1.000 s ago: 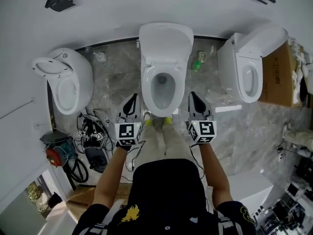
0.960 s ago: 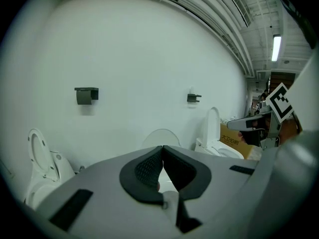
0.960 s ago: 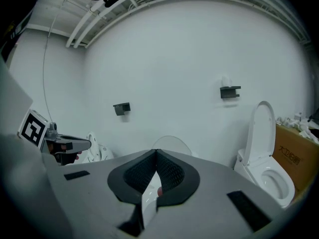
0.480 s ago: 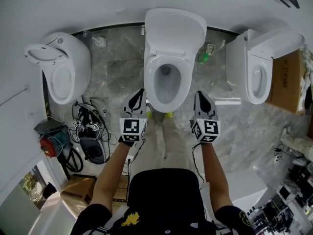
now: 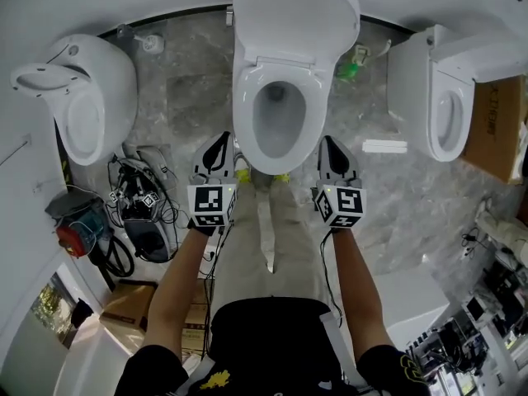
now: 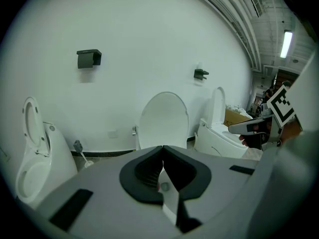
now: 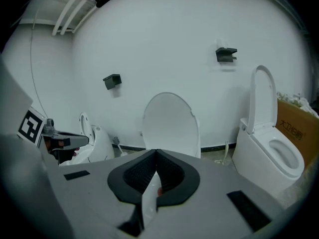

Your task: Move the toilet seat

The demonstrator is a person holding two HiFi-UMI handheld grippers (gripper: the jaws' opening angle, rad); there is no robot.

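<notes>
The middle toilet [image 5: 276, 122] stands straight ahead of me, its white lid and seat [image 5: 297, 15] raised against the wall. The same upright lid [image 6: 163, 121] shows beyond the jaws in the left gripper view, and the lid [image 7: 171, 124] is centred in the right gripper view too. My left gripper [image 5: 219, 145] hangs just left of the bowl's front edge, shut and holding nothing. On the other side of the bowl's front my right gripper [image 5: 329, 148] is also shut and empty. Neither gripper touches the toilet.
A second toilet [image 5: 78, 97] with its seat up stands at the left, a third toilet [image 5: 441, 97] at the right beside a cardboard box [image 5: 495, 130]. Cables and tools [image 5: 136, 213] lie on the floor at my left. A toilet brush [image 5: 148, 44] stands by the wall.
The head view has moved in on the middle toilet, which now sits higher and larger in the frame. Both grippers have stayed shut on either side of the bowl's front.
</notes>
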